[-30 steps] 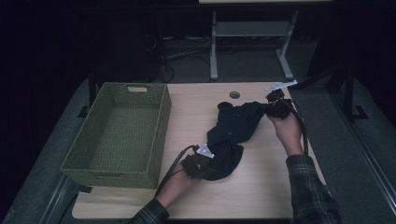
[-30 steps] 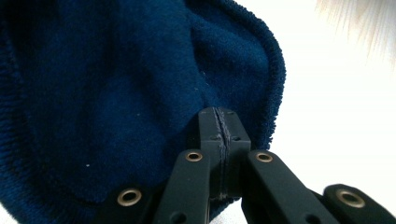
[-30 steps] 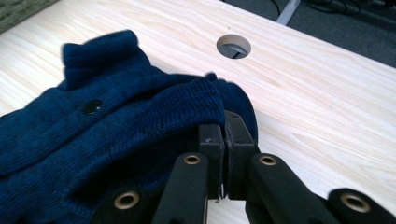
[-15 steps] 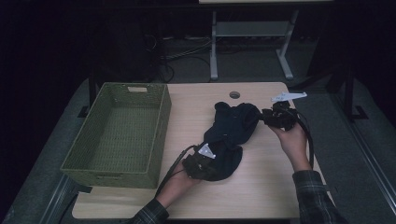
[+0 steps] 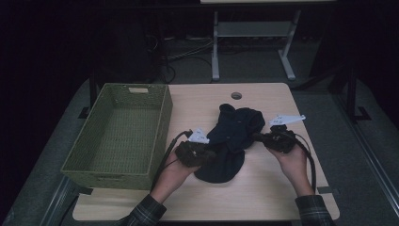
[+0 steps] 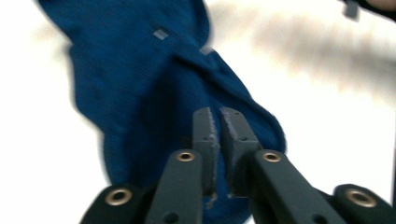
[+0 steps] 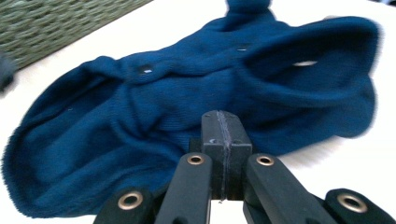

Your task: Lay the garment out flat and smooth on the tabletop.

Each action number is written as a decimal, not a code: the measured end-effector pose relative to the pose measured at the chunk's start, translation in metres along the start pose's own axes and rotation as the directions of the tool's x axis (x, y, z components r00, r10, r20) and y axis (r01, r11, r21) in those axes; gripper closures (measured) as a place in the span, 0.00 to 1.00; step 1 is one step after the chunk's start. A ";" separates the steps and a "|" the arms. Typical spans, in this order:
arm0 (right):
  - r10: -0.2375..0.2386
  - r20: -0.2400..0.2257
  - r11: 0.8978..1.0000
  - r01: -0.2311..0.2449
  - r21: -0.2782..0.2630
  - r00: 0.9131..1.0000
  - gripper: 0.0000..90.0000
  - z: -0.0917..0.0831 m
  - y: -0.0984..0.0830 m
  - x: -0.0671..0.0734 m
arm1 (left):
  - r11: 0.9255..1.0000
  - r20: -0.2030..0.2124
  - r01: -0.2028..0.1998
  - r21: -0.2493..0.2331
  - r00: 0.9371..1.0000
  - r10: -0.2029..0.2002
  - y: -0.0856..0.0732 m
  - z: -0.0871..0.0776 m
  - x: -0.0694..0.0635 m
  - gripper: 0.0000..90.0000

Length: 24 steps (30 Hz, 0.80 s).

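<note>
Left gripper point(image 5: 212, 151) jaws nearly together with a thin gap, cloth edge pinched between them, having just been closing. Right gripper point(image 5: 258, 137) jaws fully together at the blue knit garment point(image 5: 230, 136), grip itself unclear. Garment lies mid-table point(image 5: 263, 197), right of the green basket point(image 5: 117, 134); long axis runs near-to-far, narrow end pointing away, rounded end toward the person.

One blue garment point(image 5: 230, 136), one green basket point(image 5: 117, 129) left of it, two tools: left point(image 5: 209, 153), right point(image 5: 259, 137).
</note>
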State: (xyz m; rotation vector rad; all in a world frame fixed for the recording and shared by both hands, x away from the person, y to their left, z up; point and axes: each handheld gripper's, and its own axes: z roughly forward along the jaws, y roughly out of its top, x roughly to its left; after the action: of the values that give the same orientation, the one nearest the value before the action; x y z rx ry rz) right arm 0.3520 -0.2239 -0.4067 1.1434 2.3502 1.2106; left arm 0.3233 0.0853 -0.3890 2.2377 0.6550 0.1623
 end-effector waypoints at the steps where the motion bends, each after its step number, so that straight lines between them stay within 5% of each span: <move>1: -0.009 -0.021 1.000 0.009 0.020 1.000 1.00 0.007 -0.003 0.006 | 1.000 -0.011 0.007 -0.006 1.000 -0.007 0.002 -0.001 0.004 0.99; 6: -0.023 -0.037 0.998 0.025 0.057 0.999 1.00 0.022 -0.005 0.013 | 0.998 -0.093 0.050 -0.041 0.994 -0.053 0.016 0.005 0.025 1.00; 13: -0.023 -0.025 0.995 0.026 0.100 0.999 1.00 0.044 -0.008 0.012 | 0.997 -0.162 0.075 -0.013 0.984 -0.076 0.032 0.029 0.057 1.00; 24: 0.013 0.005 0.992 -0.014 0.128 1.000 1.00 0.065 -0.015 0.001 | 0.986 -0.158 0.131 0.103 0.981 -0.114 0.023 0.095 0.086 1.00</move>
State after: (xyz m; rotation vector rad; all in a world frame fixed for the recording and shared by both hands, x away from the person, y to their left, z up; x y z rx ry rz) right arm 0.3791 -0.1909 -0.4584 1.2023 2.4511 1.0738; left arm 0.4360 0.0534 -0.4456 2.3009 0.9025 0.2412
